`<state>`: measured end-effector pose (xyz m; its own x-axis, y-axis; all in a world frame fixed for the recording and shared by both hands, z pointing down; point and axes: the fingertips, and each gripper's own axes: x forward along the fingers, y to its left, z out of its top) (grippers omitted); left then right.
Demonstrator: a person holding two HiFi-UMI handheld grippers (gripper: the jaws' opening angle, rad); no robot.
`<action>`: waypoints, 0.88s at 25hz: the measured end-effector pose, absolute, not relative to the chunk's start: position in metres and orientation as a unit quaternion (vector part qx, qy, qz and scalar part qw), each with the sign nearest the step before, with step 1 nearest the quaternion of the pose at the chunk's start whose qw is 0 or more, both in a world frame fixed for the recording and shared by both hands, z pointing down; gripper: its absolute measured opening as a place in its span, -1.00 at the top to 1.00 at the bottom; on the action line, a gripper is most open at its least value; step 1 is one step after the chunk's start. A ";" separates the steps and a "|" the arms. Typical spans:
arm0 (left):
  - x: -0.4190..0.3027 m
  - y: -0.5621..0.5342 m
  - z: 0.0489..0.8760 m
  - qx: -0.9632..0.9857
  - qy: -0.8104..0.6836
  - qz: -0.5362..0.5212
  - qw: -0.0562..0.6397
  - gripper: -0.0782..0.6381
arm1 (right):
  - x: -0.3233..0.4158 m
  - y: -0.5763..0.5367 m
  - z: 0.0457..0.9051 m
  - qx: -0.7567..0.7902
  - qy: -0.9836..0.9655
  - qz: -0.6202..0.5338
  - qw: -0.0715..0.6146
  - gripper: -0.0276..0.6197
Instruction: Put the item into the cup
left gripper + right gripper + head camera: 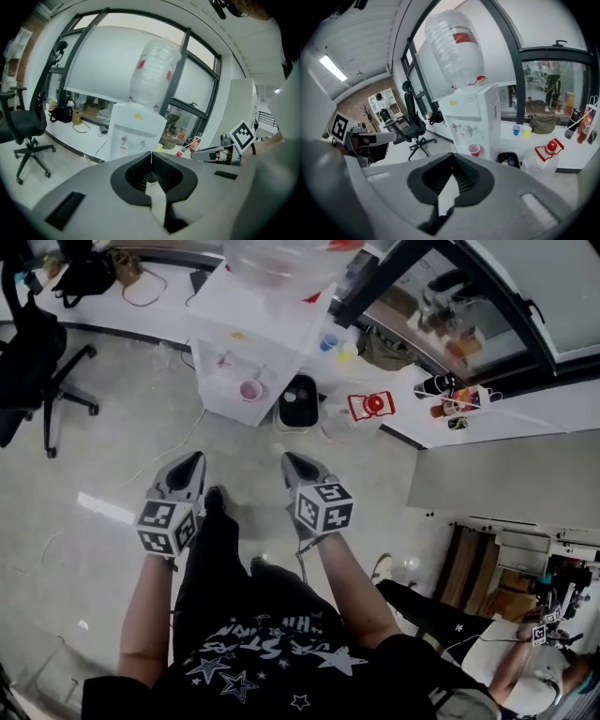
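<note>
The white box-shaped water dispenser (246, 338) stands ahead of me. The clear plastic water bottle (281, 263) sits upturned on top of it, and the small pink plastic cup (250, 390) sits on its drip shelf. Just right of it on the floor is the black round bin (299, 401) — then, further right, the clear plastic jug with a red cap (370, 406). The black wheeled office chair (37, 362) stands well to the left. My left gripper (192, 463) and right gripper (298, 465) are side by side, nearer me.

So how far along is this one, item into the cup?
Done: nothing visible. The red cup sits on the dispenser tray, and nothing shows in it. In hand: nothing; the left tongs and right tongs are both shut and empty, held short of the dispenser. Left: everything, picking up the item, which I cannot pick out here, and dropping it into the cup.
</note>
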<state>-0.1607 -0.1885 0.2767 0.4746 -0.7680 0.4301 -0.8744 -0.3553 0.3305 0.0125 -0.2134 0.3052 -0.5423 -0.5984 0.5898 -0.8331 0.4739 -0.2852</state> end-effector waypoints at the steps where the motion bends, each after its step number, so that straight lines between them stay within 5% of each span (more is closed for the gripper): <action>1: -0.166 -0.197 0.283 0.817 -0.500 0.106 0.267 0.76 | 0.008 -0.223 0.311 0.434 -0.829 0.282 0.213 0.91; 22: -0.209 -0.340 0.418 0.830 -0.441 0.137 0.314 0.76 | -0.070 -0.382 0.444 0.479 -0.781 0.321 0.238 0.91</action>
<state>-0.2091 -0.3402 0.4178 0.5730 -0.6466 0.5036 -0.8180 -0.4135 0.3998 -0.0698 -0.3824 0.4437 -0.4274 -0.5963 0.6795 -0.9018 0.3339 -0.2743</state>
